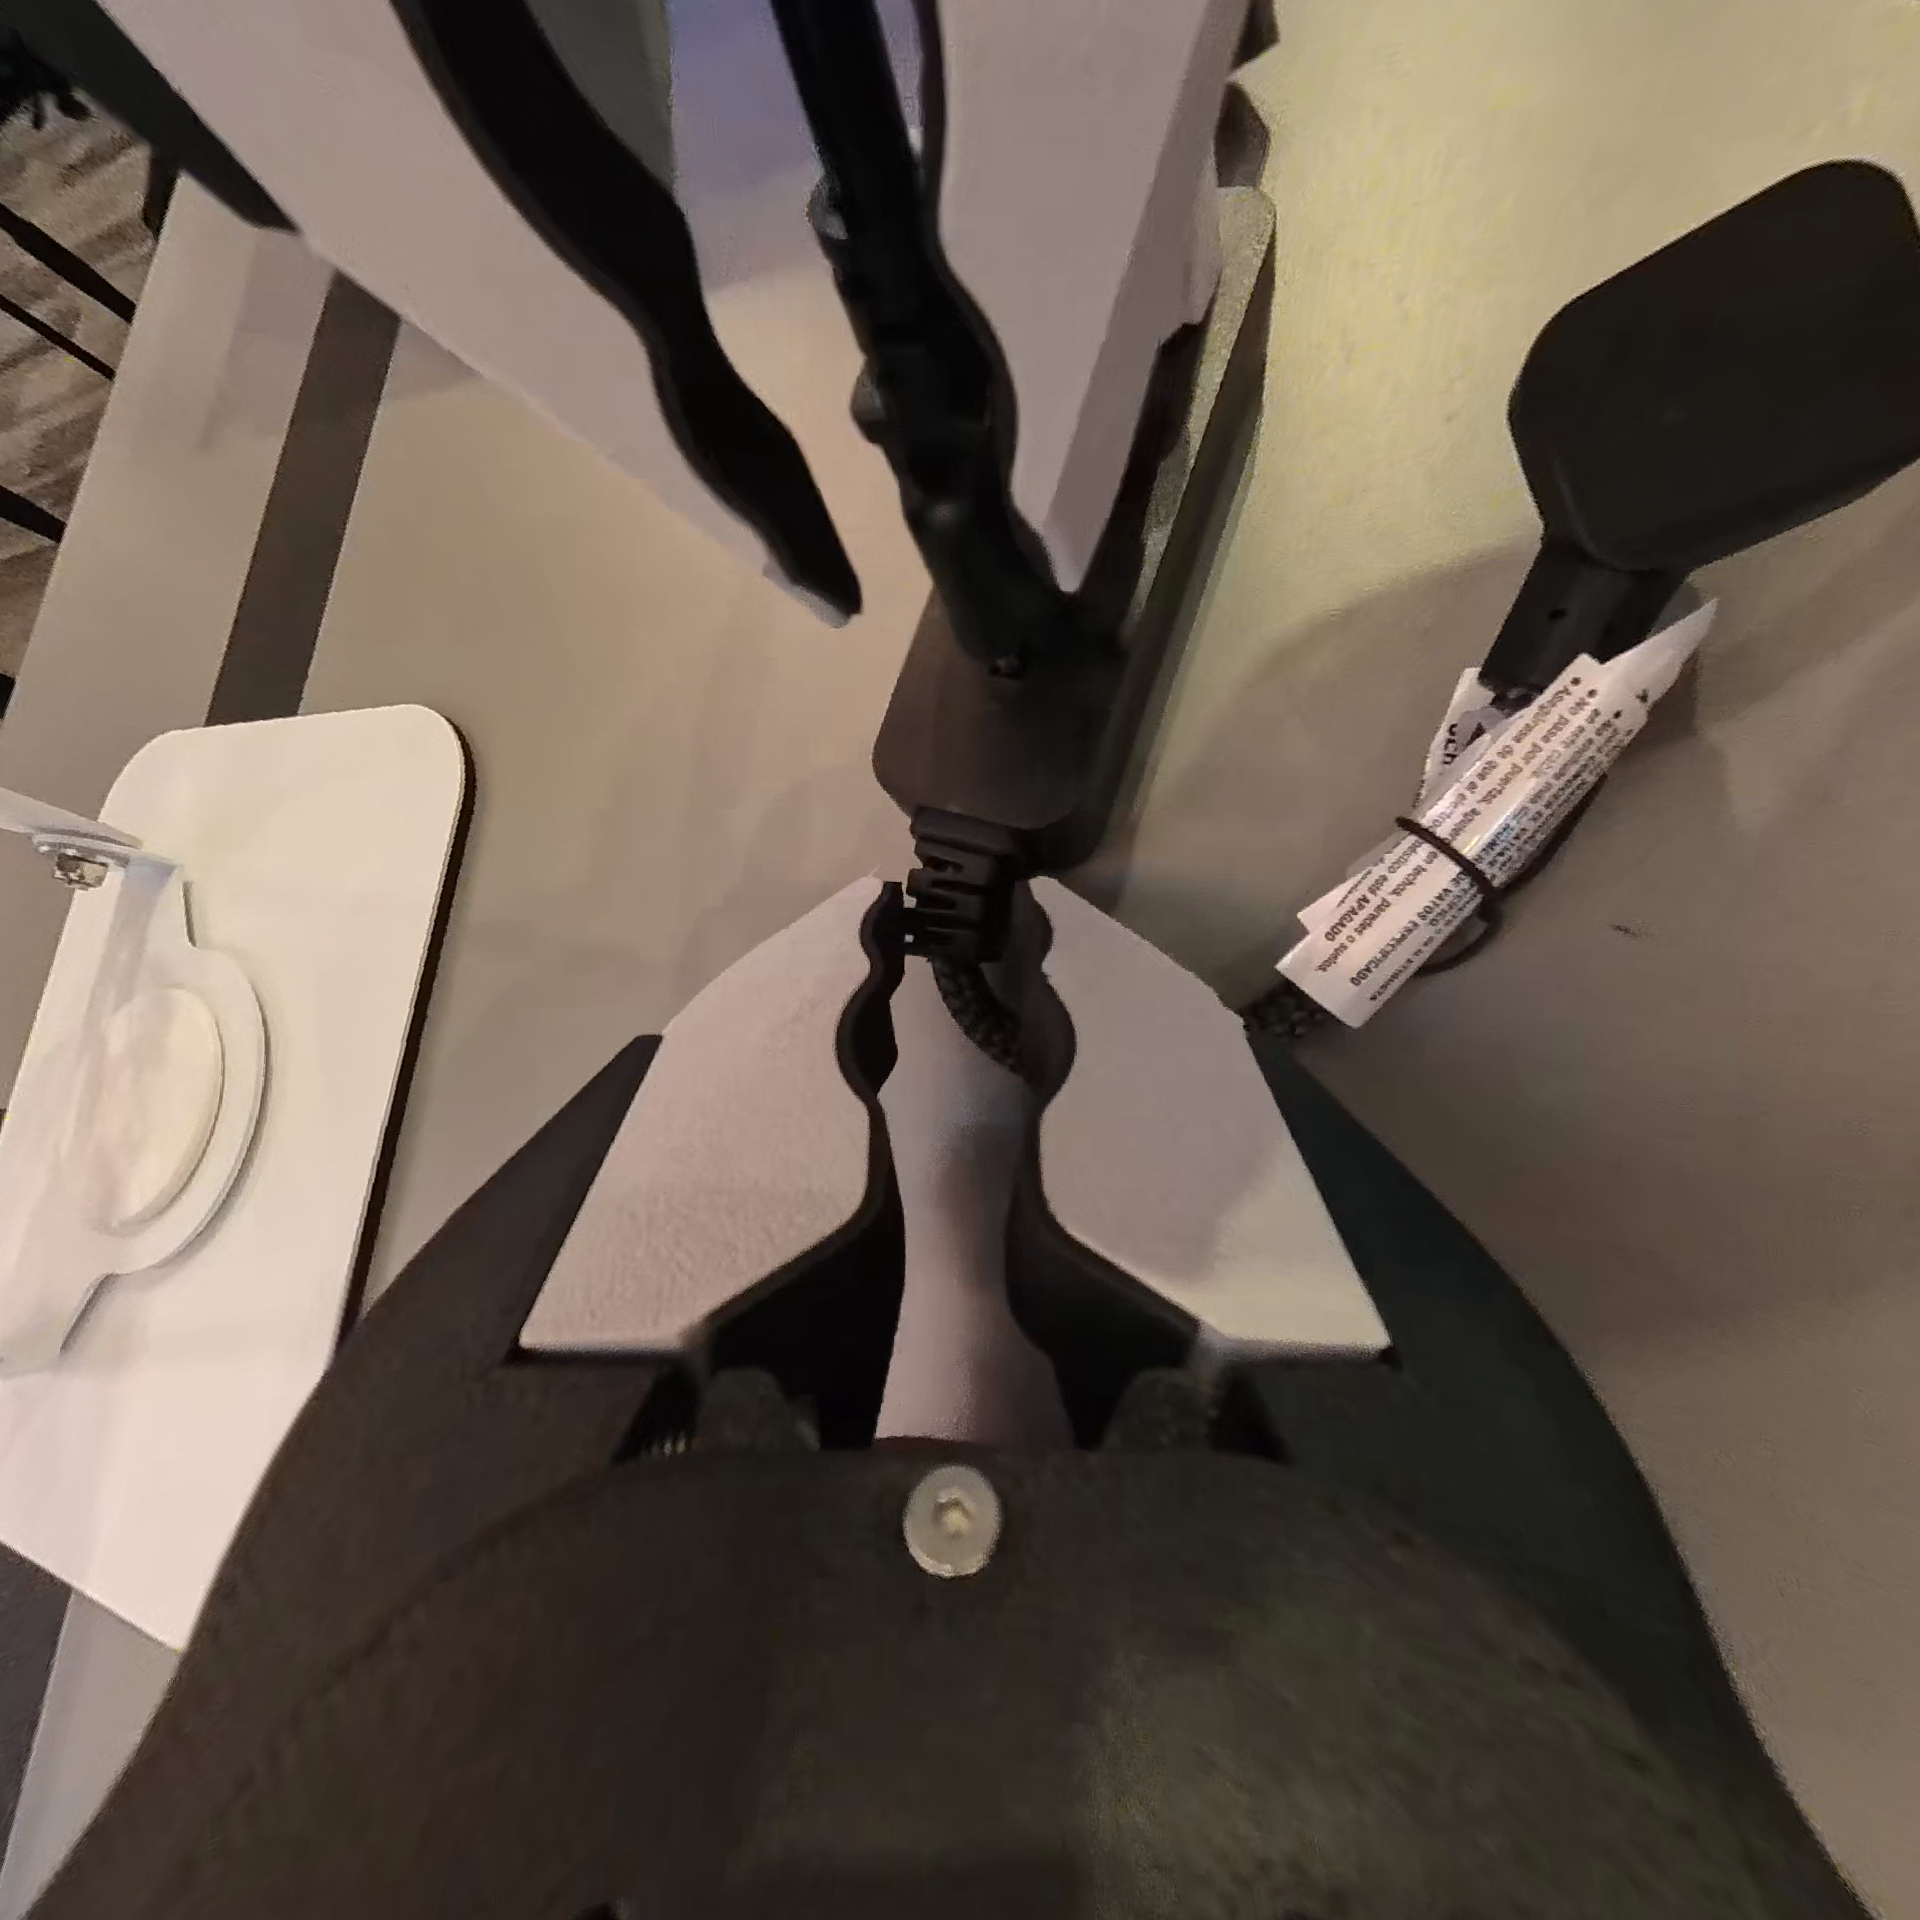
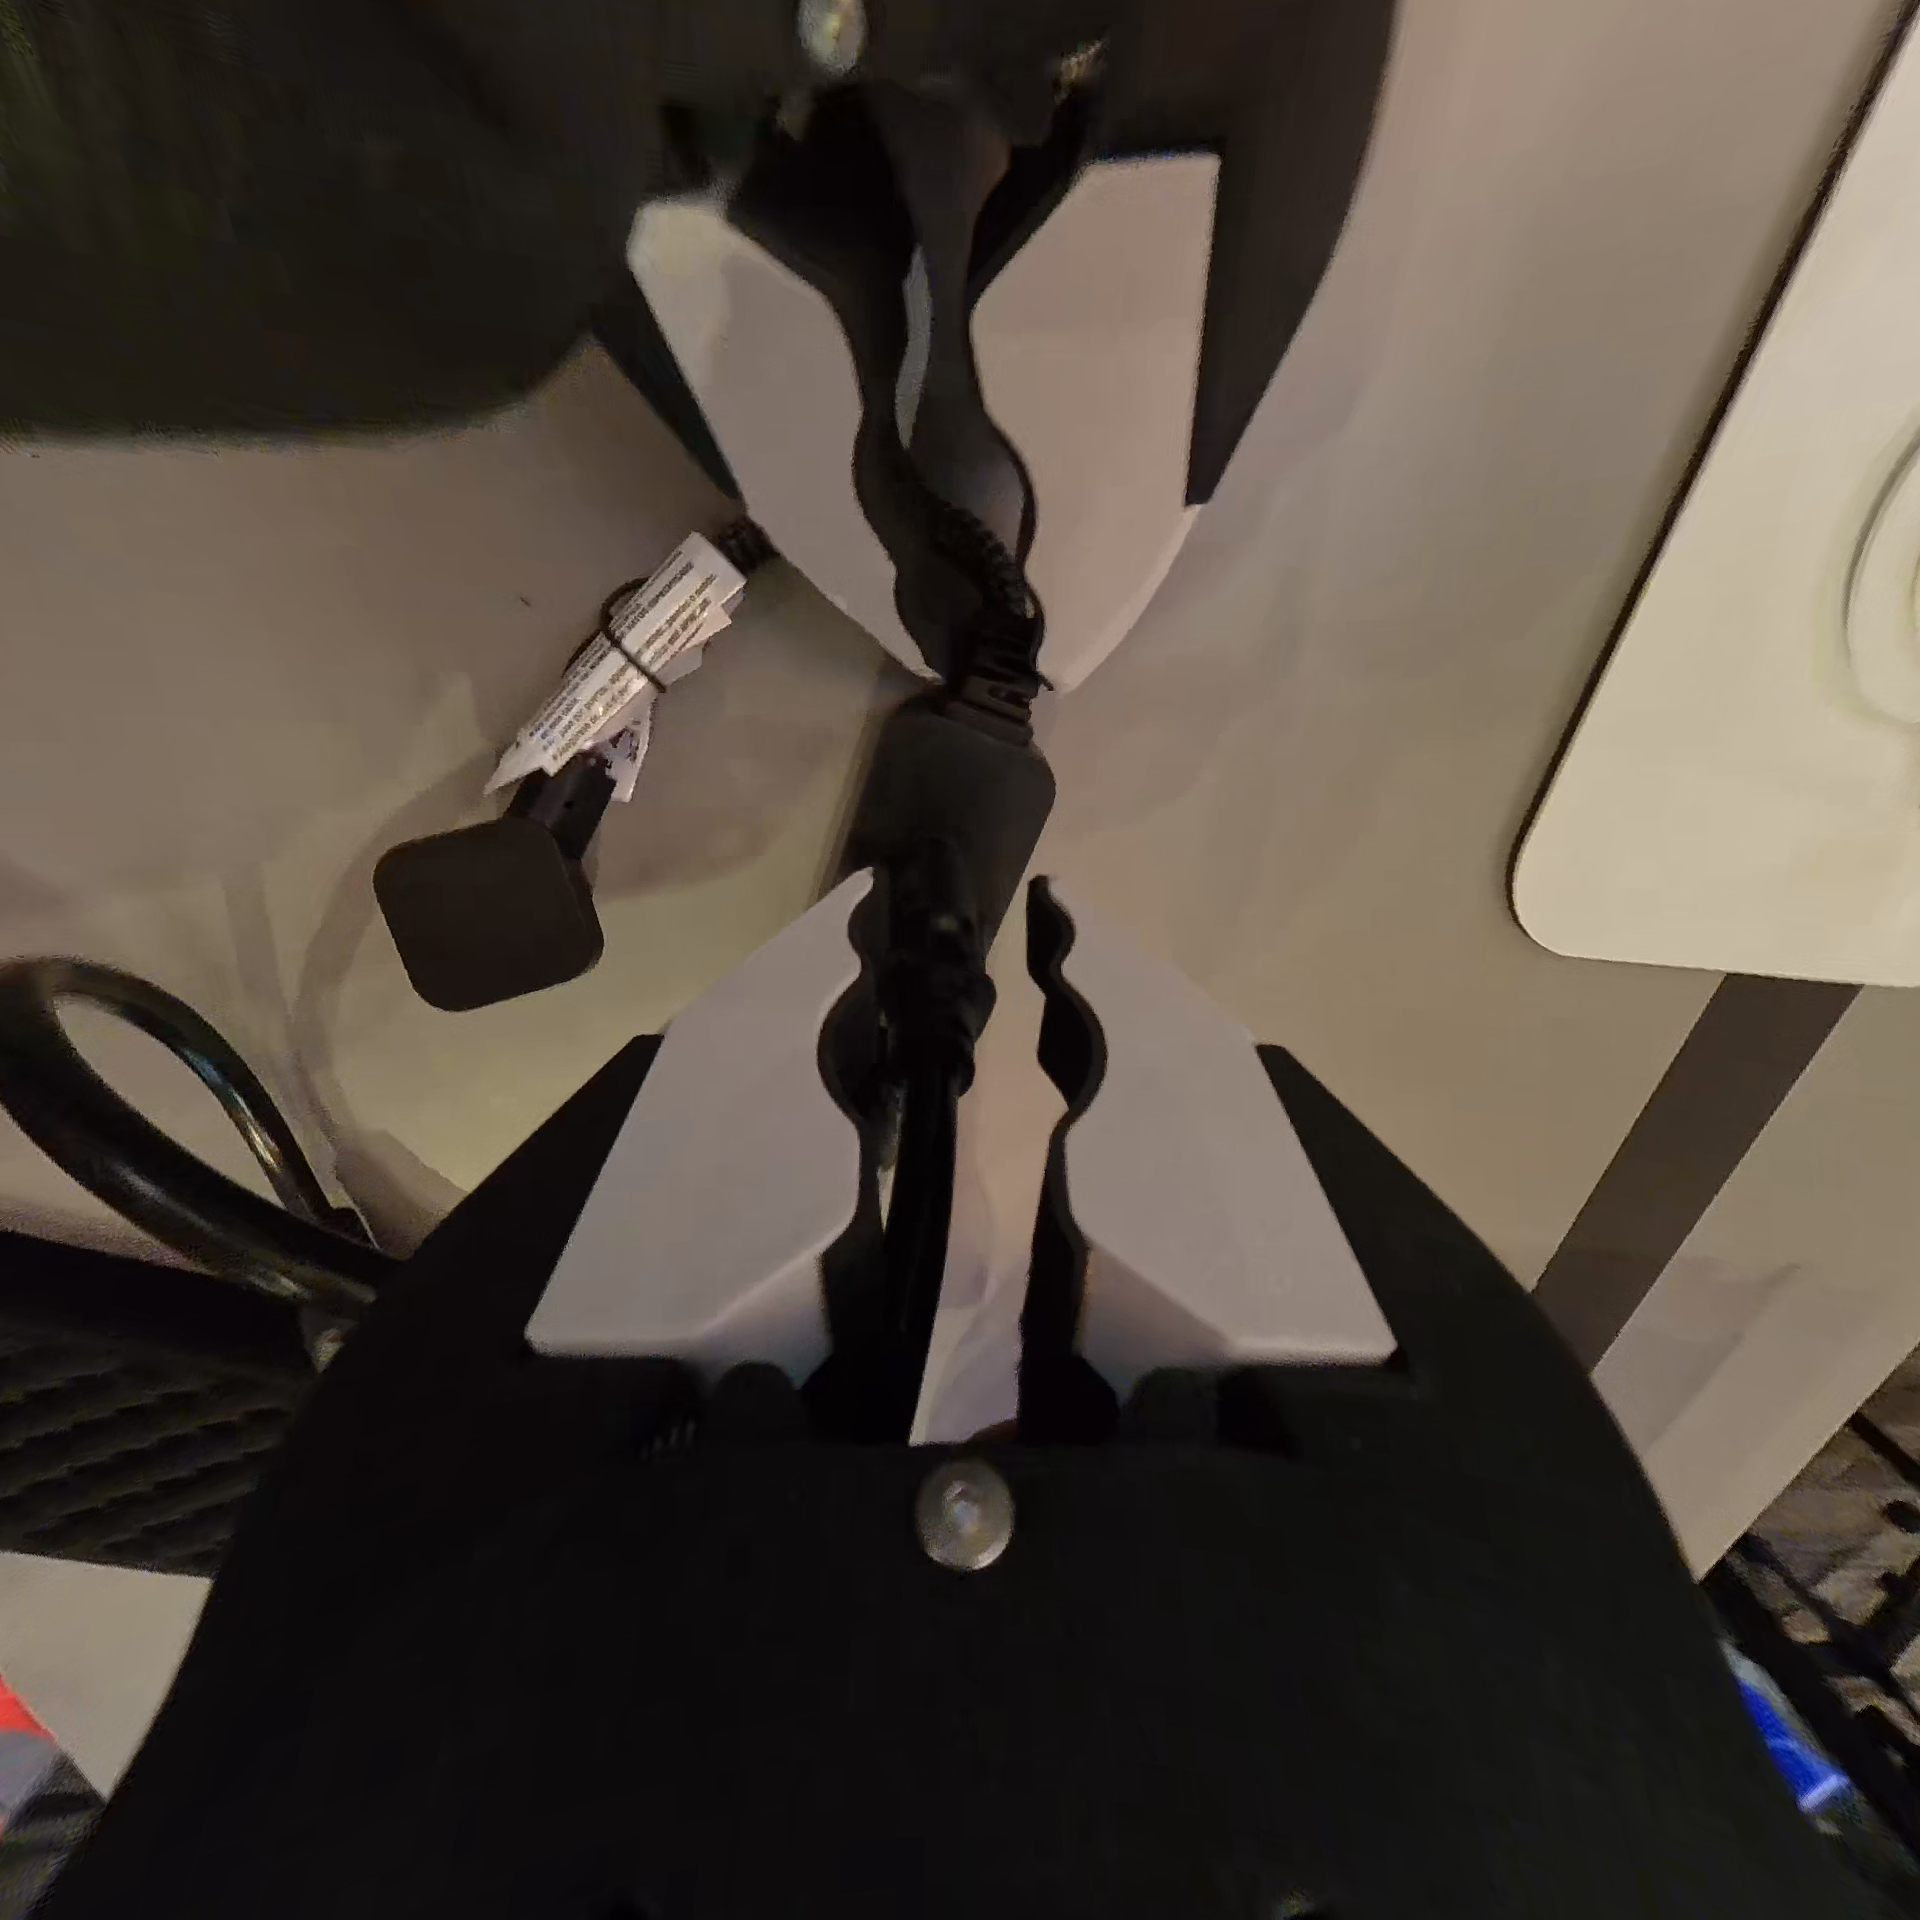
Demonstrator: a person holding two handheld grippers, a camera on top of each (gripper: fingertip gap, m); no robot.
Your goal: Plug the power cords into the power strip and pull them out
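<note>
Power strip: a small dark block [image 1: 977, 748] on the pale table [image 1: 644, 582], midway between the two grippers.
Braided cord: leaves the strip's near end [image 1: 961, 977].
Left gripper: [image 1: 961, 914] closed on the braided cord at its ribbed collar.
Right gripper: [image 2: 951, 914] fingers slightly apart around a black plug [image 2: 925, 966] in the strip; grip unclear.
Flat plug: [image 1: 1714, 384] lies right, beside white tags [image 1: 1455, 831].
White board: [image 1: 260, 987] left.

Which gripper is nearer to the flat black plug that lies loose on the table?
Right. The right gripper has the flat black plug just beside its fingertips; the left gripper is farther, beyond the power strip.
</note>
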